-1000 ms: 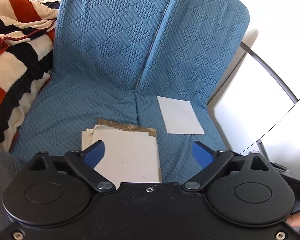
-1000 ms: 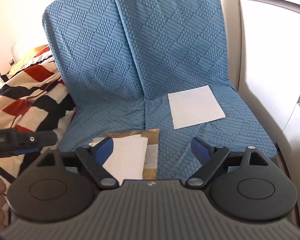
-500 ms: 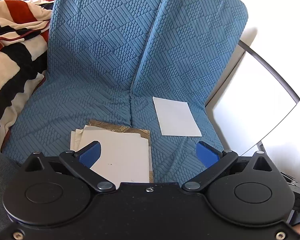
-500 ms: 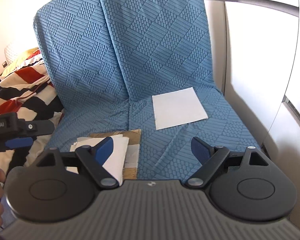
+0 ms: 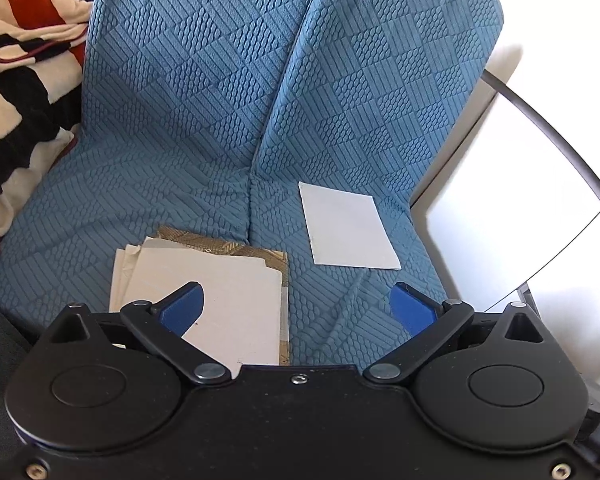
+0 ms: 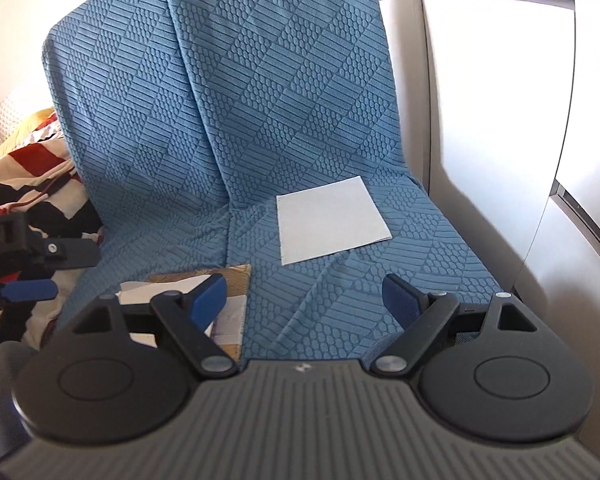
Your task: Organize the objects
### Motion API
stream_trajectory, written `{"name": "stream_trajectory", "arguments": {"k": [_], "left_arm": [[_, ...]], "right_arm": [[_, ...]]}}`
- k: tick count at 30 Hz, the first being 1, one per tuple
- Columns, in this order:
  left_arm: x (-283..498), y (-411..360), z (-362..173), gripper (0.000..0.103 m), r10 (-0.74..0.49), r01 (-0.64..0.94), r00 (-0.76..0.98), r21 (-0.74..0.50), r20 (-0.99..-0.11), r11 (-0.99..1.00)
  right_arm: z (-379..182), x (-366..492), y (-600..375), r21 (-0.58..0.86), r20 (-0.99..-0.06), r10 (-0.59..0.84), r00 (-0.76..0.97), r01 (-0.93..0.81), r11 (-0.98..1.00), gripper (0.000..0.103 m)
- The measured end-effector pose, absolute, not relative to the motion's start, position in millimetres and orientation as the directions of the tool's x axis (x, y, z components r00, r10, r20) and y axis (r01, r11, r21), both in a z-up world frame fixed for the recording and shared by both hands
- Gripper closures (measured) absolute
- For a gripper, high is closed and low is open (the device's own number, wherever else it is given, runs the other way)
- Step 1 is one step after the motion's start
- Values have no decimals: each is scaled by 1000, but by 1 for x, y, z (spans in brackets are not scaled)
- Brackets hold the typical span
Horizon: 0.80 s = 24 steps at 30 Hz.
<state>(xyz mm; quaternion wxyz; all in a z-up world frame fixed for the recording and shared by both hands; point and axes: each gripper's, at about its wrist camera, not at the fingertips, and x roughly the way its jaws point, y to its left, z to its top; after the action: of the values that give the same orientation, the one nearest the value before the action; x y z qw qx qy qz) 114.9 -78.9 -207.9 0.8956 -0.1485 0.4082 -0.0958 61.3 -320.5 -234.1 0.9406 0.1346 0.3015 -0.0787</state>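
- Flat white rectangular paper sheet (image 5: 348,227) lies on the seat of the blue textured fabric chair cover (image 5: 204,100), right of the seam; messy stack of beige and brown cardboard sheets (image 5: 220,292) lies left of it, apart. Left hand-held gripper (image 5: 298,310) released, blue pads wide, nothing between.
- Right wrist view: same white sheet (image 6: 330,218) ahead, stack (image 6: 228,300) lower left. Right hand-held gripper (image 6: 304,296) released, empty. Striped red, black and cream blanket (image 6: 36,168) at left.
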Motion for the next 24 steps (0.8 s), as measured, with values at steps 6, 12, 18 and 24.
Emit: {"name": "stream_trajectory", "arguments": {"k": [6, 12, 18, 24], "left_arm": [[127, -90, -217, 4, -279, 54, 640, -321, -716, 946], [141, -102, -226, 4, -274, 55, 626, -310, -730, 949], [158, -114, -242, 5, -310, 73, 583, -331, -751, 941], [178, -125, -256, 10, -331, 78, 568, -351, -754, 933]], "right_arm": [[-255, 69, -329, 222, -597, -79, 798, 259, 940, 17], [-267, 76, -336, 225, -581, -93, 808, 269, 936, 17], [-280, 90, -354, 261, -595, -126, 794, 339, 904, 18], [-294, 107, -370, 293, -609, -148, 779, 394, 871, 26]]}}
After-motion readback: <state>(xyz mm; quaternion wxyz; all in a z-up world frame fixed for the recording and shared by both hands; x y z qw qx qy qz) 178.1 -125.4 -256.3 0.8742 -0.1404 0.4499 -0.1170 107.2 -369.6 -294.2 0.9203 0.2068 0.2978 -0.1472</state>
